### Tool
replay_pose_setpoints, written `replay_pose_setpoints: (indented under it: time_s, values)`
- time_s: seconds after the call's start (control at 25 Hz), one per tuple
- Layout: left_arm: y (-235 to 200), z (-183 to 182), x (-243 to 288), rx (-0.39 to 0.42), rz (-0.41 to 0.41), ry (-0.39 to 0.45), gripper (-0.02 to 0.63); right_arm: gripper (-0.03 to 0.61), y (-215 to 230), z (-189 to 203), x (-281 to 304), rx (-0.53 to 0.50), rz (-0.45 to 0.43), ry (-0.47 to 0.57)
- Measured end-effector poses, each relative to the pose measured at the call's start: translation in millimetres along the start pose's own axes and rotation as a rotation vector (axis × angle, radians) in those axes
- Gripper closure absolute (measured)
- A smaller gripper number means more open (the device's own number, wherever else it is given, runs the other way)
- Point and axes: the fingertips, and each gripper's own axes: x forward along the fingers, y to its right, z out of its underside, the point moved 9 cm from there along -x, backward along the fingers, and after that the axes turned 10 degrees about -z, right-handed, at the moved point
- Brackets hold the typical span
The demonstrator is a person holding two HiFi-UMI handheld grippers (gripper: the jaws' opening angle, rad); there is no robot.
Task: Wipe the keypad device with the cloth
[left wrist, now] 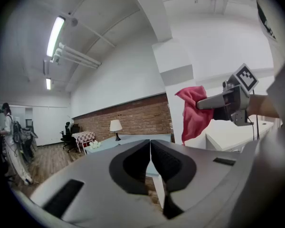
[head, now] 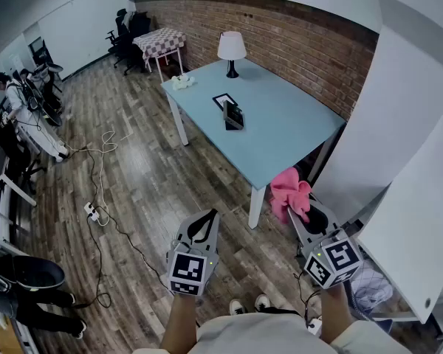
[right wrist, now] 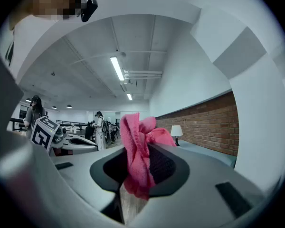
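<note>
my left claw (left wrist: 150, 148) is pinched shut with nothing in it. my right claw (right wrist: 138, 163) is clamped on the pink cloth (right wrist: 135, 146), which bunches up above it. the keypad device (head: 233, 115) lies on the blue tabletop (head: 288, 131), at 12 o'clock from both claws and well apart from them.

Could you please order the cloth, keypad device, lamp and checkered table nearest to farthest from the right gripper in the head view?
1. cloth, in the right gripper
2. keypad device, ahead, centre
3. lamp, behind the device
4. checkered table, far back
</note>
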Motion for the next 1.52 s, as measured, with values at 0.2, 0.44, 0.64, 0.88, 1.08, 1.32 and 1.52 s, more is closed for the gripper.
replay_pose_setpoints:
  time_s: [0.2, 0.44, 0.64, 0.88, 1.08, 1.32, 1.52]
  values:
    - [6, -4, -2, 0.008, -0.004, 0.002, 0.581, 0.465, 0, -3, -6, -0.014, -0.004, -0.009]
    - [4, -3, -6, -0.005, 0.012, 0.017, 0.581, 0.465, -4, -8, -12, 0.002, 0.029, 0.009]
    - [-3, -2, -9, -0.018, 0.029, 0.026, 0.581, 0.462, -12, -13, -13, -0.007, 0.046, 0.021]
    - [-11, 2, 4, -0.019, 0.036, 0.025, 0.581, 0.462, -7, -8, 4, 0.009, 0.042, 0.011]
    - [-25, 11, 21, -0.026, 0.029, 0.008, 0.581, 0.462, 2, -8, 24, -0.011, 0.038, 0.01]
    - [-28, 16, 75, -0.016, 0.028, -0.009, 0.581, 0.462, 52, 2, 58, 0.015, 0.026, 0.006]
    - [-39, 11, 130, -0.014, 0.0, -0.011, 0.581, 0.462, 105, 3, 97, 0.011, 0.006, 0.015]
